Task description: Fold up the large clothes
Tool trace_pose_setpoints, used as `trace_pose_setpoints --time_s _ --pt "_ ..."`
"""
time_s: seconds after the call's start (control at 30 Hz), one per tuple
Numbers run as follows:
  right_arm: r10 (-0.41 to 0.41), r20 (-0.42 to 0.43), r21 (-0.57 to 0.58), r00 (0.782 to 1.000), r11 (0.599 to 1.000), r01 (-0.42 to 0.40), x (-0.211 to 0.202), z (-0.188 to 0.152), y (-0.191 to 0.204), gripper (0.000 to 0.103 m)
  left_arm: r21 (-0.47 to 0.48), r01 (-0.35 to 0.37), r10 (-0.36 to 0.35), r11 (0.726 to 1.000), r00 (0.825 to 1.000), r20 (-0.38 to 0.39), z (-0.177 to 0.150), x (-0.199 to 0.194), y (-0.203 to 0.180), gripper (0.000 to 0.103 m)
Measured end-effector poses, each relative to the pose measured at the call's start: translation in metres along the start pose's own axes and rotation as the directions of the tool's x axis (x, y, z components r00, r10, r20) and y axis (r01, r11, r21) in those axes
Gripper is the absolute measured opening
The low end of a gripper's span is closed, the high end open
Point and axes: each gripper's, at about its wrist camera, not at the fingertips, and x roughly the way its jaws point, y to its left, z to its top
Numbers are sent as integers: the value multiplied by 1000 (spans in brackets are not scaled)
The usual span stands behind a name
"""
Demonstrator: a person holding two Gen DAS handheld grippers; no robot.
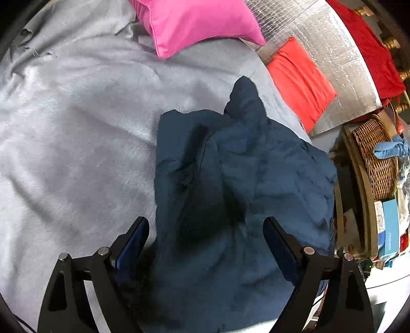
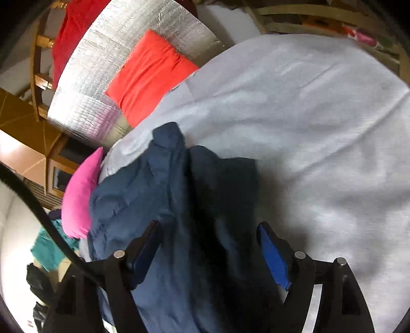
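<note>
A dark blue garment [image 1: 243,174] lies bunched and creased on the grey bedspread [image 1: 77,128], one narrow end pointing toward the pillows. My left gripper [image 1: 206,228] hovers over its near part, jaws wide apart and open, with neither pad touching the cloth. In the right wrist view the same garment [image 2: 159,184] runs from the bed's edge toward the camera. My right gripper [image 2: 208,230] stands open above it. Cloth lies between and below its blue pads [image 2: 274,261], which do not press on it.
A pink pillow [image 1: 194,23] and an orange-red pillow [image 1: 302,79] sit at the head of the bed by a silver quilted mat [image 1: 333,51]. A wicker basket [image 1: 376,158] and boxes stand beside the bed. Teal cloth [image 2: 48,248] lies on the floor.
</note>
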Motion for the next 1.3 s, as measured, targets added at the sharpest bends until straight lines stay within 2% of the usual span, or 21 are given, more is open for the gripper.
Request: trace_pose_setpoints --time_s 0.1,0.23,0.33,0.37,0.43,0.53,0.63,0.73,0.83,0.93,1.0,1.07,1.13,1.2,1.27,1.3 --pt "40 -43 35 998 999 -38 -12 -11 -17 79 -10 38 -38 999 999 -24 -12 -9 1 90" --pt "122 -111 70 986 991 -114 -11 -25 -33 79 0 41 -41 999 999 -33 -35 -17 9 90" --pt "123 -162 76 979 991 -112 1 -38 -39 81 9 30 -30 1000 999 -41 -46 -19 15 90" --pt "131 -170 79 977 990 -120 8 -42 -38 81 17 26 -26 1000 999 -40 -48 -17 15 90" --pt "138 -129 62 982 989 -131 9 -47 -33 81 29 5 -3 1000 998 -55 -49 -6 15 90" --pt "174 -134 54 976 984 -168 17 -53 -22 70 2 -4 4 1000 998 -61 -49 2 18 90" --pt "120 -111 -8 987 993 -122 19 -54 -9 54 -43 32 -33 999 999 -34 -43 3 19 88" --pt "119 -72 -39 990 992 -122 12 -51 4 42 -41 34 -34 999 999 -6 -40 -10 29 73" --pt "134 -25 -81 991 987 -136 0 -50 19 40 -47 48 -46 998 999 28 -35 -20 30 64" --pt "146 15 -133 989 981 -142 -11 -48 30 40 -26 75 -73 997 995 68 -39 -31 28 64" --pt "97 -2 -115 995 989 -96 -2 -49 25 40 -30 43 -42 999 998 51 -40 -25 30 64" --pt "49 -58 -50 997 997 -52 13 -48 12 51 -65 5 -5 998 1000 8 -41 -12 35 67" --pt "66 -72 -3 995 998 -66 9 -46 1 53 -108 15 -15 994 1000 -4 -41 -16 38 69" --pt "70 -48 16 996 997 -70 -7 -44 -1 63 -113 6 -4 994 1000 14 -45 -26 39 69" --pt "57 17 30 998 998 -57 -29 -45 -4 75 -126 -9 18 992 998 65 -50 -44 36 70" --pt "47 41 28 998 998 -48 -39 -46 -6 76 -131 -8 21 991 995 99 -55 -57 36 70"
